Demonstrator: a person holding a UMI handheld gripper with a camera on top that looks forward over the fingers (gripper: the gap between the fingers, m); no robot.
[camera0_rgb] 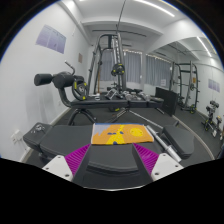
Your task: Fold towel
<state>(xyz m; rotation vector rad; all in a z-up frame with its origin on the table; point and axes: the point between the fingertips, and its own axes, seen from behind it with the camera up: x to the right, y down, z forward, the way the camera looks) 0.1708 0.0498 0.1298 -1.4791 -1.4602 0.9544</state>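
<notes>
The jaws [111, 160] stand apart, the two magenta pads [70, 162] angled outward at the near edge of the scene, with nothing held between them. Just ahead of the jaws, a little beyond the tips, the towel [111, 134] lies flat on a dark grey table [60, 138]. The towel is a bright yellow-orange rectangle with reddish patterning, and it sits roughly centred between the two jaws, clear of both.

Behind the table the room is a gym. A tall metal cable machine [108, 62] rises in the middle distance, with a padded black bench arm [62, 82] reaching out on the left. To the right, far across the room, stands a dark rack frame [186, 88] and some weights [212, 106] near the wall. On the left wall hangs a framed poster [50, 40]. Strip lights [150, 6] run along the white ceiling.
</notes>
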